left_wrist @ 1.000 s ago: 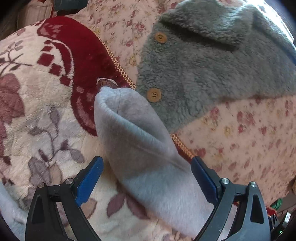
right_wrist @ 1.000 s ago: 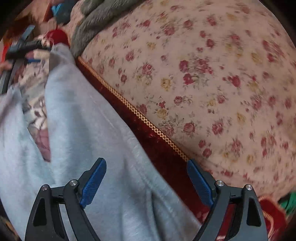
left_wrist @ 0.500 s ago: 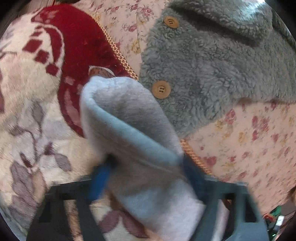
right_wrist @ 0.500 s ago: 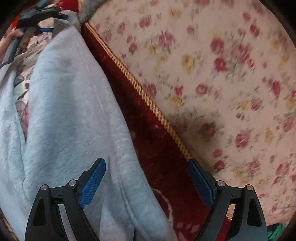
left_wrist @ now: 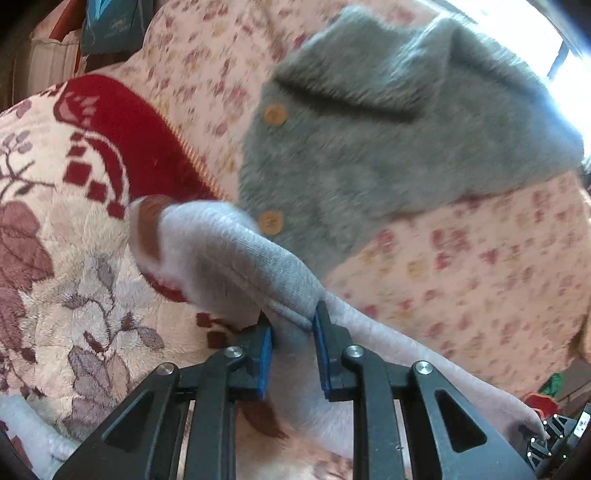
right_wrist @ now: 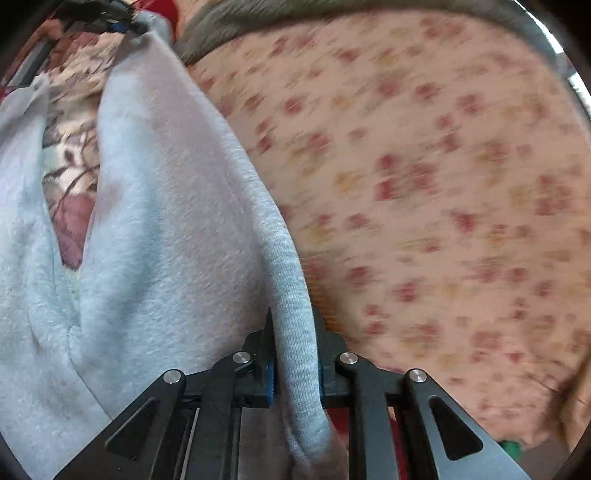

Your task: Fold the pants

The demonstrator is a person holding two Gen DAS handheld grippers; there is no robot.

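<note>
The light grey fleece pants (right_wrist: 155,229) lie spread over a patterned blanket. My left gripper (left_wrist: 292,332) is shut on the cuff end of one pant leg (left_wrist: 236,254), which is lifted off the blanket. My right gripper (right_wrist: 293,332) is shut on the edge of the same leg (right_wrist: 291,295) further along. The left gripper also shows in the right wrist view (right_wrist: 110,18) at the top left, holding the leg's far end. The second leg (right_wrist: 22,184) lies at the left.
A grey fuzzy jacket with wooden buttons (left_wrist: 388,147) lies on the pink floral cover (left_wrist: 480,277) just beyond the leg. The red and cream floral blanket (left_wrist: 74,240) is under the pants. Small objects (left_wrist: 546,398) sit at the far right edge.
Both grippers were open a second ago. The left closed on the leg's cuff end first, then the right closed on its edge, and the leg is lifted now.
</note>
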